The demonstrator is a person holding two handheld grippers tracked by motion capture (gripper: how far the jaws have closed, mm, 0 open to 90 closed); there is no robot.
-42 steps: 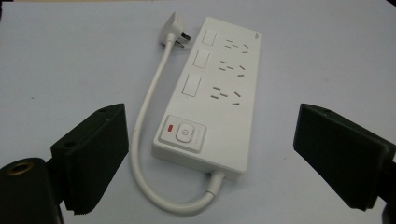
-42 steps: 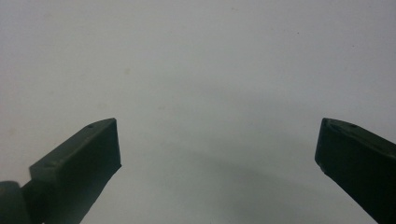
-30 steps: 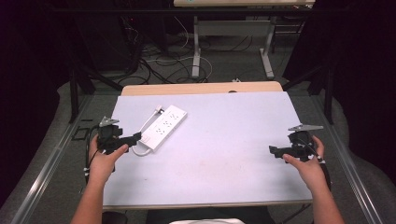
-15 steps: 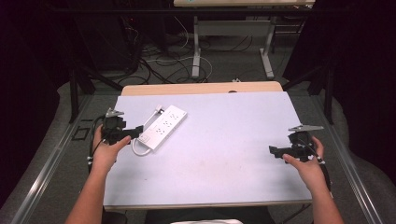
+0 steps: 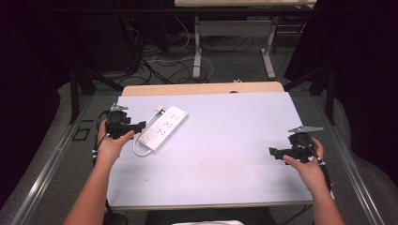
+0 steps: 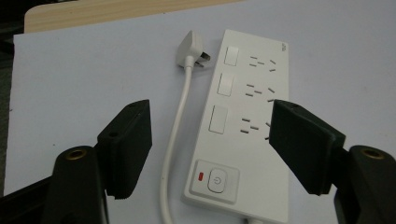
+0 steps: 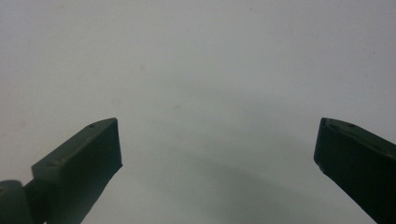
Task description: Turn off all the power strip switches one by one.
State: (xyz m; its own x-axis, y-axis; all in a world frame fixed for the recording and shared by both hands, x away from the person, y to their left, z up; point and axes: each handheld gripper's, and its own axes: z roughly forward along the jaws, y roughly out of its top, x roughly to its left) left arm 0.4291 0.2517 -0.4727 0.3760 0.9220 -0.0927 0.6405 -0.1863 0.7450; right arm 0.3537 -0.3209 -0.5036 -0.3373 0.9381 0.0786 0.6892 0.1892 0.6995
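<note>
White power strip (image 6: 250, 135) lies between the left gripper's (image 6: 212, 144) parted, closing fingers (image 6: 128, 147), untouched.

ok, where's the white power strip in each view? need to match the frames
High view: power strip lies angled at the table's left, just right of the left gripper.
Left gripper view: centre to right, running up from the bottom edge, between the open jaws, which have just been closing and do not touch it.
Right gripper view: not in it; bare white tabletop between open jaws.
Shared landmark: the strip's white plug beside its far end.
</note>
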